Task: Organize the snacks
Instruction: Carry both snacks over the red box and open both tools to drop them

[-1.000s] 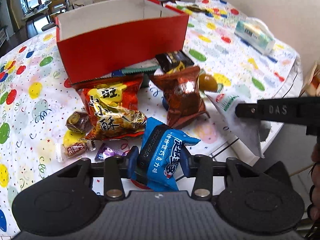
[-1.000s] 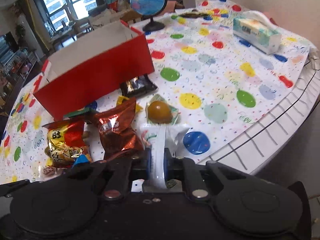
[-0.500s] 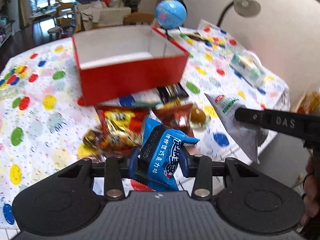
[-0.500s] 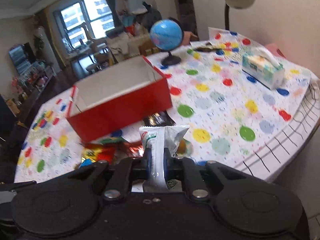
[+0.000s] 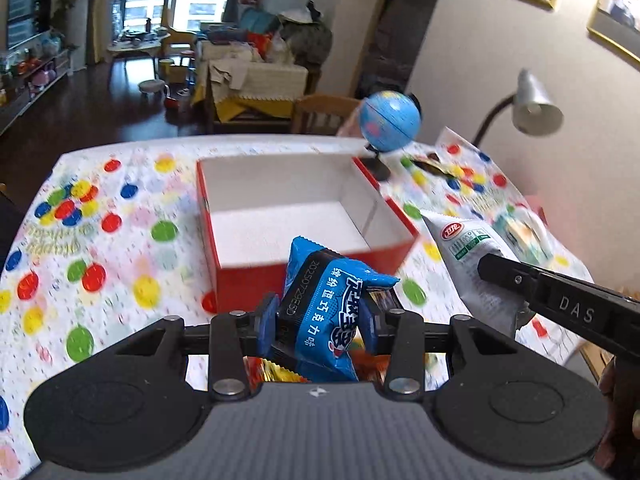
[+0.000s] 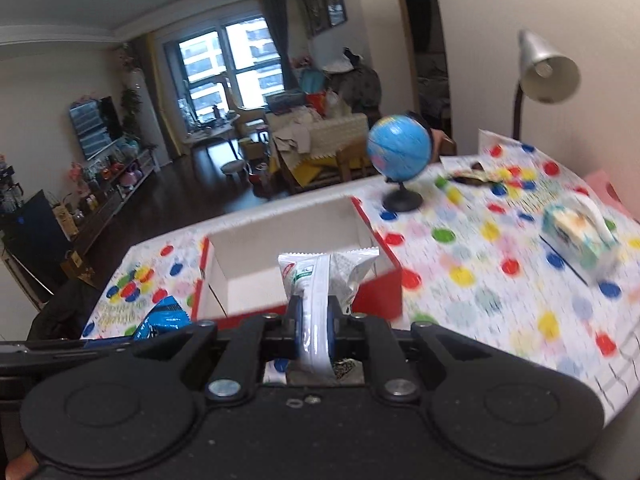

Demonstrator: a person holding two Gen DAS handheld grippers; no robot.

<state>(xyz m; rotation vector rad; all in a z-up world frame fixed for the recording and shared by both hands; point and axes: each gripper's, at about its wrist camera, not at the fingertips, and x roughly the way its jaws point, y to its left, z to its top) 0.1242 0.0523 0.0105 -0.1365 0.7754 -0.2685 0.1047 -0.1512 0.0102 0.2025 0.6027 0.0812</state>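
The left gripper (image 5: 316,322) pinches a blue snack packet (image 5: 328,320) between its blue pads, held up in the air; the open red box (image 5: 312,276) sits just beyond at twelve o'clock on the spotted tablecloth (image 5: 120,248). The right gripper (image 6: 313,330) is clamped tight on a white snack packet (image 6: 316,280), the same box ahead at twelve; a globe (image 6: 400,152) stands at one o'clock, a tissue pack (image 6: 576,236) at two

Glossy plastic blue snack pack (image 5: 328,312), matt cardboard box (image 5: 280,192)
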